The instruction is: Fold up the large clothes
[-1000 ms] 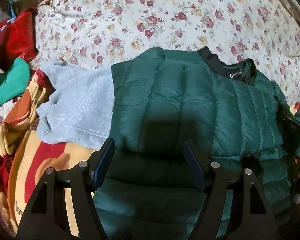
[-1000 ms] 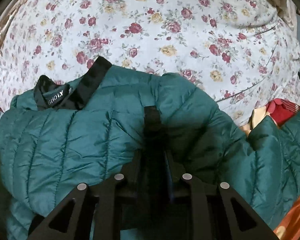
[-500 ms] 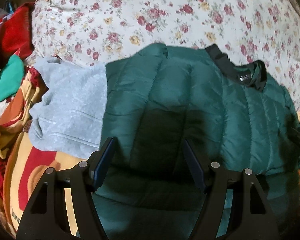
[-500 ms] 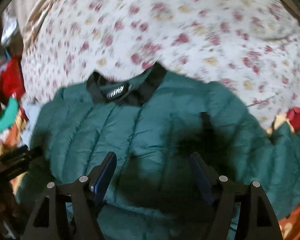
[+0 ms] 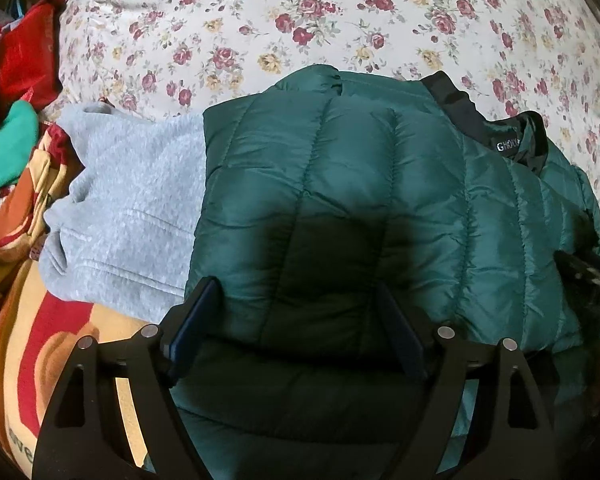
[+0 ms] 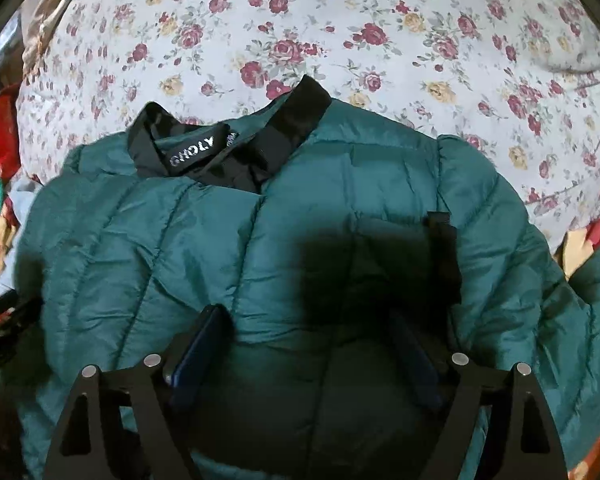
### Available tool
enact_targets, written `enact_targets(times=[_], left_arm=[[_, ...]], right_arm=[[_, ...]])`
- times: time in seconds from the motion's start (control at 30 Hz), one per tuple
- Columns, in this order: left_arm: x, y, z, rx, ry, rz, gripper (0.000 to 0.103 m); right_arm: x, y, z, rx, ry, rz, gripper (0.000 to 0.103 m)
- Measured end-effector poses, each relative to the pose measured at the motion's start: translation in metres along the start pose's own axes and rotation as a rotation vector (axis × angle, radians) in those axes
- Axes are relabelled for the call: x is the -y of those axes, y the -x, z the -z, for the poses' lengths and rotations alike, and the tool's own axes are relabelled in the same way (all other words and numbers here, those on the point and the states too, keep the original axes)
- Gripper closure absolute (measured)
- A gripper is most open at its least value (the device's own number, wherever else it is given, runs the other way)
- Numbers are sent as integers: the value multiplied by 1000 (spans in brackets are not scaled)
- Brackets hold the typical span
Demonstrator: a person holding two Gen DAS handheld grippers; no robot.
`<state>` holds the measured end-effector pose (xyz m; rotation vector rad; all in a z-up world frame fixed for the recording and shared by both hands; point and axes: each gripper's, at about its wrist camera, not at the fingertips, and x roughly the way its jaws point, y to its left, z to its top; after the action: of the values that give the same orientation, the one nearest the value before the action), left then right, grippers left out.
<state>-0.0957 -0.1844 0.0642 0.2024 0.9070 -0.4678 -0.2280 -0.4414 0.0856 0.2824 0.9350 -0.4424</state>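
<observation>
Flowered bedsheet [image 5: 300, 20] stretches bare beyond the green jacket [image 5: 380, 200], whose collar [image 6: 292, 120] edge lies ahead. Left gripper [image 5: 296, 320] and right gripper [image 6: 312, 344] hover over it, jaws apart, holding nothing. Grey sweater [image 5: 132, 208] sticks out leftward.

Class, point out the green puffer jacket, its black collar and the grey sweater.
green puffer jacket [image 5: 360, 184]: left wrist view, quilted body.
black collar [image 6: 300, 116]: right wrist view, collar band.
grey sweater [image 5: 136, 200]: left wrist view, middle.
</observation>
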Motion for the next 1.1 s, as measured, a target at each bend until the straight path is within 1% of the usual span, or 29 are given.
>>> enact_targets(times=[0.1,0.2,0.3,0.37,0.43,0.47,0.53,0.7,0.83,1.0,1.1], left_arm=[[1,0,0,3,0,-2,21],[1,-1,1,8,3,-1,21],[0,-2,2,12,4,-5,19],[0,-2,4,17,5,-10,17],[0,-4,5,15,10,-13,11],[-1,-6,4,11,17,-11,10],[-3,-7,4,7,27,-6,10],[-2,-4,4,14,25,-9,10],[-3,10,5,33,30,-14,10],[2,40,7,89,8,3,10],[8,56,8,109,2,29,10]], right_arm=[[2,24,3,28,-12,-52,21],[6,39,12,52,-20,-59,21],[19,26,22,23,-57,-53,21],[22,13,30,7,-69,-37,20],[21,5,33,11,-60,-30,16],[19,2,33,12,-47,-20,15],[14,0,34,13,-25,-5,11],[14,-4,36,19,-22,-4,10],[14,5,40,15,-36,18,9],[15,27,49,0,-106,-35,9],[14,40,58,-5,-124,-53,9]])
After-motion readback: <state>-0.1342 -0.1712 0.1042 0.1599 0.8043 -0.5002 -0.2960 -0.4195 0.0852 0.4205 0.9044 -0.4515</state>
